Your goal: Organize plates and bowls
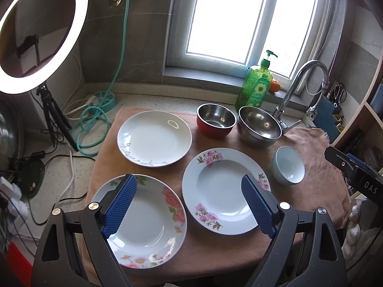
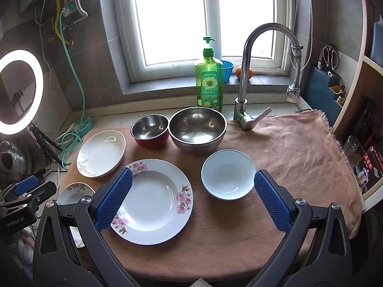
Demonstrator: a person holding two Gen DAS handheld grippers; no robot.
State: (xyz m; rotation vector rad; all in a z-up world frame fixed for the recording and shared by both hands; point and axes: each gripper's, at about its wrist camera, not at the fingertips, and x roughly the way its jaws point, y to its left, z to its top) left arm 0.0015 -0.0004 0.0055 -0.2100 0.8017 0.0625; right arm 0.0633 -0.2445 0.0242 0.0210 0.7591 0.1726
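Note:
Three plates lie apart on a pink towel (image 1: pixel 316 174): a leaf-patterned plate (image 1: pixel 154 141) at the back left, a pink-flowered deep plate (image 1: pixel 223 191) in the middle, and a red-flowered plate (image 1: pixel 143 224) at the front left. A red-sided steel bowl (image 1: pixel 216 120), a larger steel bowl (image 1: pixel 259 125) and a pale blue bowl (image 1: pixel 288 165) stand to the right. My left gripper (image 1: pixel 189 205) is open and empty above the two front plates. My right gripper (image 2: pixel 192 199) is open and empty, between the pink-flowered plate (image 2: pixel 153 201) and the blue bowl (image 2: pixel 227 177).
A green soap bottle (image 2: pixel 208 81) and a steel faucet (image 2: pixel 246 76) stand behind the bowls below the window. A ring light (image 1: pixel 40 33) on a tripod, a green hose (image 1: pixel 93 124) and cables sit at the left. Shelves and a knife block (image 2: pixel 328 81) line the right.

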